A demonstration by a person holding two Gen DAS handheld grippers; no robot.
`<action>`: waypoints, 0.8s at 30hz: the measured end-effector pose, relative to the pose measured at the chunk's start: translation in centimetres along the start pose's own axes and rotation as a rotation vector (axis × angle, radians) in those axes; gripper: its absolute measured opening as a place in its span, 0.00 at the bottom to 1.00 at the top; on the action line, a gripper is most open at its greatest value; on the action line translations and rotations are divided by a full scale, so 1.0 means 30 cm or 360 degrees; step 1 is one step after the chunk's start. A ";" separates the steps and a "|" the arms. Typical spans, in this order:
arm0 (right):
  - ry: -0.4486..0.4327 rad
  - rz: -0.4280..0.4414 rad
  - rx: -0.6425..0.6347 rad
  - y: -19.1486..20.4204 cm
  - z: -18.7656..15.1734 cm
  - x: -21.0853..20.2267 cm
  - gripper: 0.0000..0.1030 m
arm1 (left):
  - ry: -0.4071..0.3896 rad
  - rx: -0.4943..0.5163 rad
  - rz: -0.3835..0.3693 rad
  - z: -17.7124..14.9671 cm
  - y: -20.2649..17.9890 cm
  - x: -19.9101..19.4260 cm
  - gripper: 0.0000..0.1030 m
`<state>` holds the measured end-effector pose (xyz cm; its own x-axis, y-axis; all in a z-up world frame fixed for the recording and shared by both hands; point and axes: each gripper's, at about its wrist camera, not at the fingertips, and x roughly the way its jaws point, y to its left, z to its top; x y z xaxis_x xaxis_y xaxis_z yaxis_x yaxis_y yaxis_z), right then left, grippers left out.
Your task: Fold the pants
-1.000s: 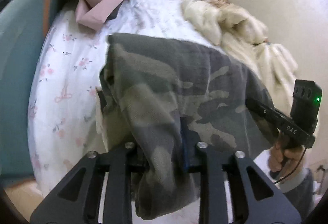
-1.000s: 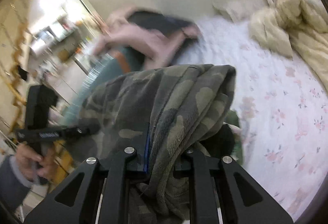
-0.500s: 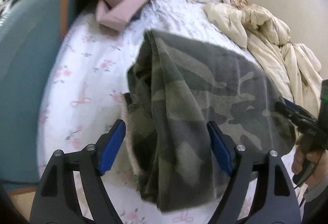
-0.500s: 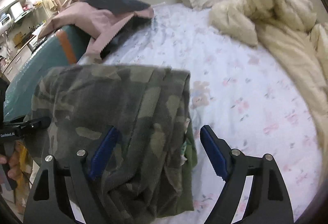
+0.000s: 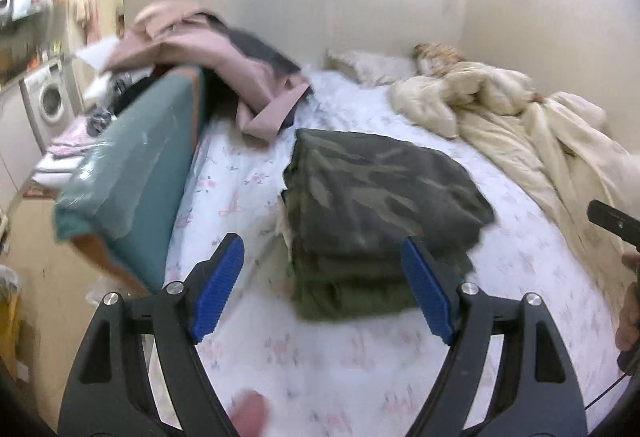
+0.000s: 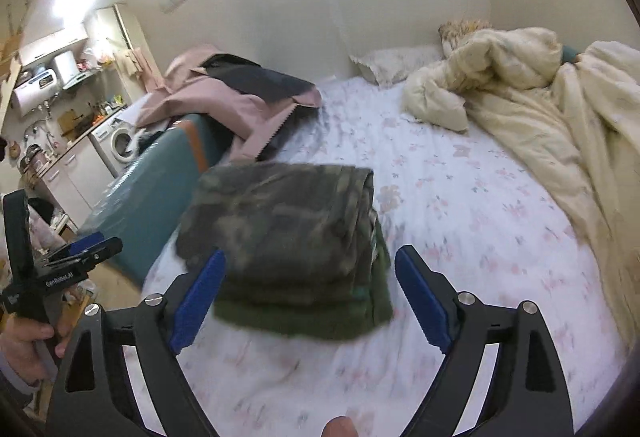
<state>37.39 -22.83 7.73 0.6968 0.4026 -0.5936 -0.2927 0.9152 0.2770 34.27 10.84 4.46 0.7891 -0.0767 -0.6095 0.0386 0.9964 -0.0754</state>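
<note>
The camouflage pants (image 5: 376, 193) lie folded in a compact stack on the flowered bed sheet (image 5: 248, 173), on top of another folded green garment (image 5: 352, 293). My left gripper (image 5: 324, 285) is open and empty, drawn back in front of the stack. In the right wrist view the same folded pants (image 6: 288, 221) lie just ahead of my right gripper (image 6: 312, 301), which is also open and empty. The left gripper (image 6: 84, 249) shows at the left edge of the right wrist view.
A cream duvet (image 6: 540, 109) is bunched along the right side of the bed. A teal bed board (image 5: 132, 173) runs along the left edge, with pink and dark clothes (image 5: 224, 53) heaped over it. A pillow (image 6: 396, 65) lies by the wall. A washing machine (image 6: 118, 141) stands beyond.
Both grippers went from shut on the pants to open, let the folded pants drop onto the bed, and have pulled back and up from the stack.
</note>
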 end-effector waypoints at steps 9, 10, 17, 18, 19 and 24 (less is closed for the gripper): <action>-0.0102 -0.0059 -0.0043 0.165 -0.343 -0.385 0.91 | -0.0084 -0.0024 0.0010 -0.324 -0.160 -0.431 0.76; -0.0117 -0.0069 -0.0051 0.181 -0.380 -0.421 0.92 | -0.0111 -0.0013 0.0019 -0.359 -0.173 -0.478 0.76; -0.0229 -0.0124 -0.0088 0.250 -0.605 -0.576 0.95 | -0.0172 -0.0025 0.0074 -0.546 -0.214 -0.649 0.83; -0.0249 -0.0137 -0.0103 0.256 -0.632 -0.590 0.95 | -0.0186 -0.0023 0.0077 -0.572 -0.220 -0.665 0.85; -0.0273 -0.0142 -0.0116 0.263 -0.664 -0.605 0.96 | -0.0192 -0.0020 0.0064 -0.592 -0.226 -0.672 0.92; -0.0306 -0.0167 -0.0098 0.277 -0.769 -0.611 0.98 | -0.0115 0.0038 0.0055 -0.682 -0.274 -0.652 1.00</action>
<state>7.07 -22.17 3.47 0.8359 0.2992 -0.4602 -0.2470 0.9537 0.1713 5.98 3.40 0.85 0.8325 -0.0406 -0.5526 0.0246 0.9990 -0.0363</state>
